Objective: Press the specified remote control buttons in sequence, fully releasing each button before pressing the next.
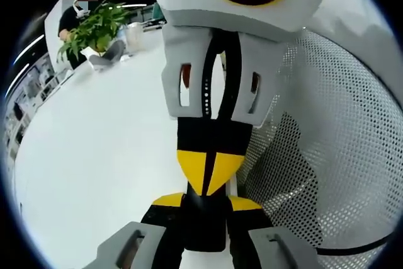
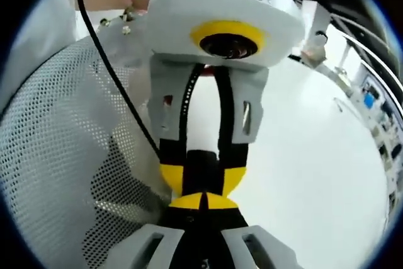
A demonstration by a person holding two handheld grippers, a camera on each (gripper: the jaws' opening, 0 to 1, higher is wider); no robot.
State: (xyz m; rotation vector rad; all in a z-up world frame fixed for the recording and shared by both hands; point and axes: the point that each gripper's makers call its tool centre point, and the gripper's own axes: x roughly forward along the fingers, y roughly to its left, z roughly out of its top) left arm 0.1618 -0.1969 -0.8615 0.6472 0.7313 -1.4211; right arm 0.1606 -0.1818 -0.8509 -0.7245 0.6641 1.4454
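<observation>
While both grippers meet tip to tip over a glossy white table (image 1: 94, 155) | left gripper (image 1: 204, 209) and right gripper (image 2: 201, 209) jaws together, nothing held | perforated mesh chair (image 1: 334, 155) | leafy plant (image 1: 94, 29) | lettering "XENS".

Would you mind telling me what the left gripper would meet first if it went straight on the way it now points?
Most likely the right gripper, which faces the left gripper tip to tip; their yellow-and-black tips look nearly touching, though depth is hard to judge. The white table lies beneath.
</observation>
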